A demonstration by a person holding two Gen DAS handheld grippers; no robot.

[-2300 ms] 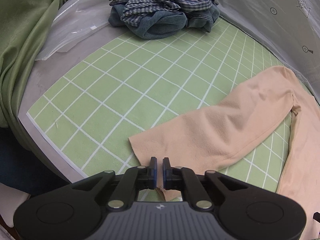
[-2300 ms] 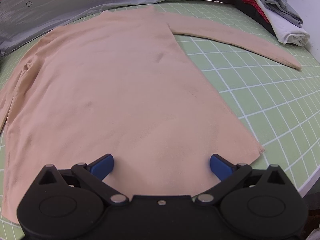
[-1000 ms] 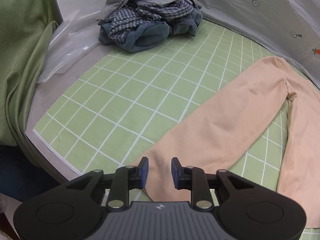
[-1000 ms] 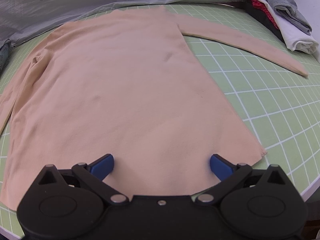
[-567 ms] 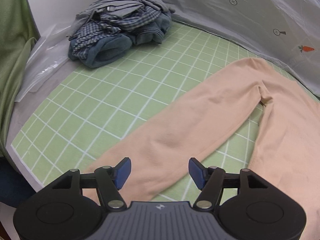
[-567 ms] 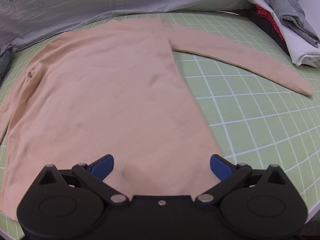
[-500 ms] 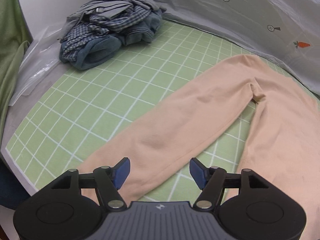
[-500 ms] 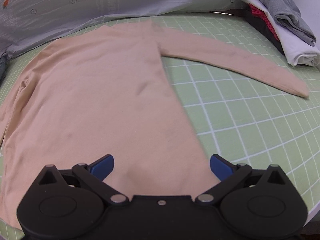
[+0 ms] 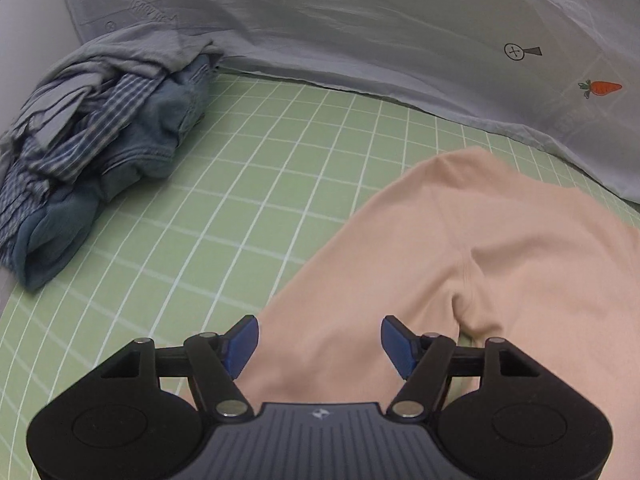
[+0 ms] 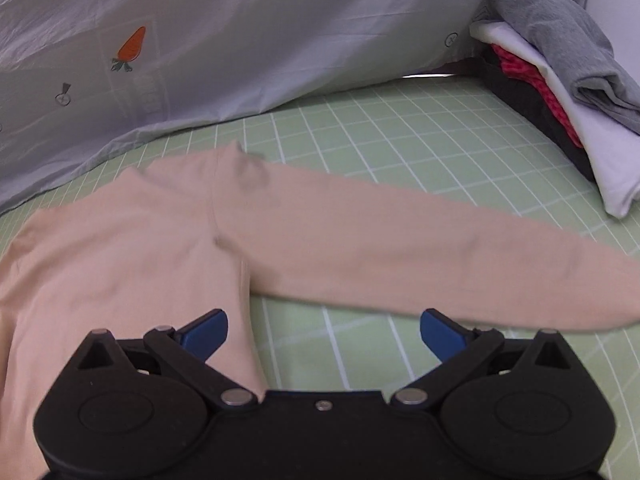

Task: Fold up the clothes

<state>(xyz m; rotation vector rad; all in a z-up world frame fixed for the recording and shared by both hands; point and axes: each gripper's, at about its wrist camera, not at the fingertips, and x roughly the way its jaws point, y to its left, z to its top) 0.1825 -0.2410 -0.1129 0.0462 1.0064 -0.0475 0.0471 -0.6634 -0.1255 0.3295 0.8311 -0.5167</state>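
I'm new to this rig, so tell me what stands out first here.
The peach shirt lies flat on the green grid mat, one sleeve stretched right. A rumpled blue pile sits far left, a folded stack far right. Both claws, left and right, hang open over the shirt.

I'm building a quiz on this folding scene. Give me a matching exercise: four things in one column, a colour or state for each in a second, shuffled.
1. long-sleeved top
2. left gripper
3. crumpled pile
4. folded stack

A. open, empty
B. blue and checked
C. peach, spread flat
D. grey garment on top

Pairs: 1-C, 2-A, 3-B, 4-D
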